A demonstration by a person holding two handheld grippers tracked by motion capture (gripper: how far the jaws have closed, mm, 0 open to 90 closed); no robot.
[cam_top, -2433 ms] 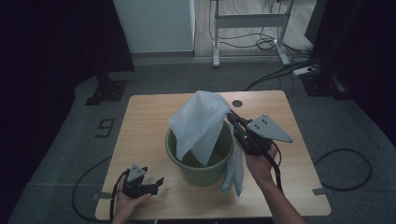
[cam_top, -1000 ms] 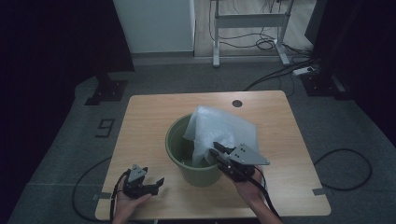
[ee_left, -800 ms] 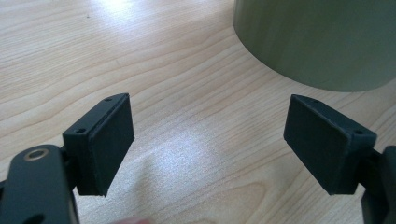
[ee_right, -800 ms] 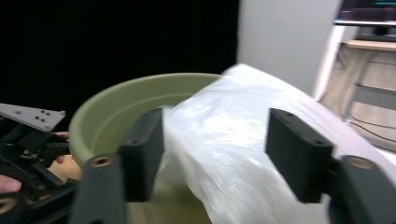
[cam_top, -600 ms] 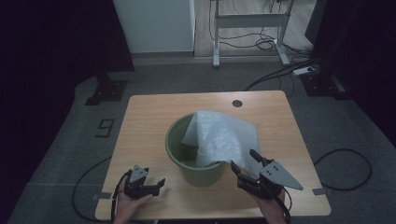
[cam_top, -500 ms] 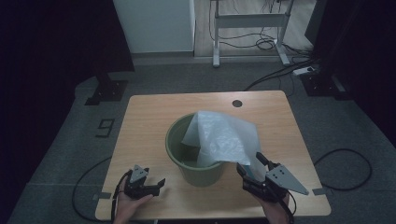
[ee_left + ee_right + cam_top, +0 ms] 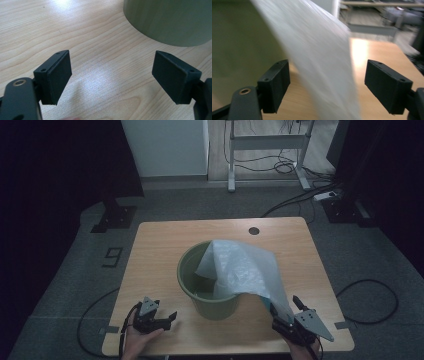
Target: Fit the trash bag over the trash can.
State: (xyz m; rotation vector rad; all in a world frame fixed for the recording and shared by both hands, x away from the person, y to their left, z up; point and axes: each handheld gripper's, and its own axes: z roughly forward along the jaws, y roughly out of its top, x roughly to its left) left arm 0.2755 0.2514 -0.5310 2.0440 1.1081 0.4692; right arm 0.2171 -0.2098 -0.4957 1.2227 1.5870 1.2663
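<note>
A green bucket [image 7: 189, 270] stands in the middle of the wooden table. A white see-through plastic bag [image 7: 240, 270] lies over its right rim and slopes down toward the front right. My right gripper [image 7: 283, 306] is low at the table's front right, just beyond the bag's lower corner. Its jaws have just been opening and now stand wide. In the right gripper view the bag [image 7: 319, 50] hangs between the pads [image 7: 387, 85] without touching them, with the bucket [image 7: 242, 37] behind. My left gripper [image 7: 167, 312] rests open at the front left, its jaws [image 7: 111, 75] holding nothing, near the bucket [image 7: 170, 20].
The table [image 7: 160, 245] has a small round hole [image 7: 254, 230] near its far edge. A metal desk frame [image 7: 265, 142] and cables [image 7: 370, 300] lie on the grey floor beyond and to the right. Dark curtains flank the scene.
My right gripper moved from the bucket's rim down and right to the table's front edge and opened, letting go of the bag, which now drapes over the rim. The left gripper stayed put.
</note>
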